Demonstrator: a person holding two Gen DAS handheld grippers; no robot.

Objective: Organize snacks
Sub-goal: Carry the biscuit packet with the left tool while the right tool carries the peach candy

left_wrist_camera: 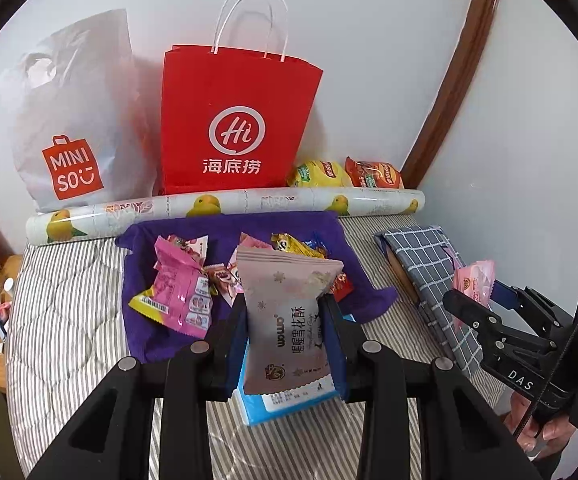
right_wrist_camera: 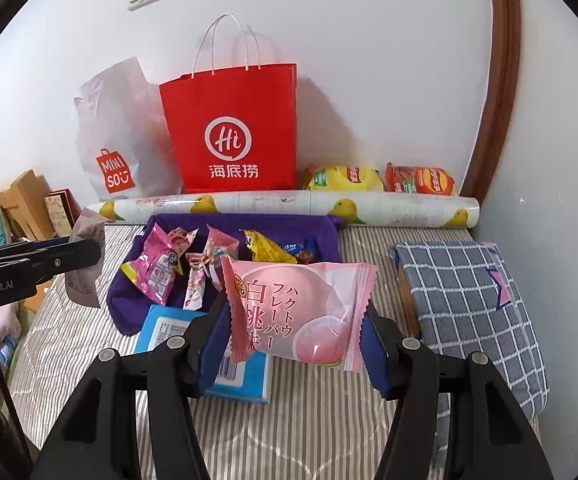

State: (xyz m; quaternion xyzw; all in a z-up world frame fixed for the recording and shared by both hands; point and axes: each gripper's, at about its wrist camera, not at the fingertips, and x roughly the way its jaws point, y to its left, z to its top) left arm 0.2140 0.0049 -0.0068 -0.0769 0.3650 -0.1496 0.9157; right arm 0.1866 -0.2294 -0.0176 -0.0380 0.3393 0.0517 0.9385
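Snacks in transit: left gripper (left_wrist_camera: 285, 344) clamped the mauve packet (left_wrist_camera: 289, 320), right gripper (right_wrist_camera: 293, 344) the peach packet (right_wrist_camera: 301, 312), both near the purple cloth (right_wrist_camera: 325, 236); next likely the far red bag (right_wrist_camera: 233, 128).

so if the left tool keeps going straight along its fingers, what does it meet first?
Probably the purple cloth with loose snack packets on it, which lies just past the pale pink snack packet held by the left tool. The red paper bag stands farther back; depth is unclear.
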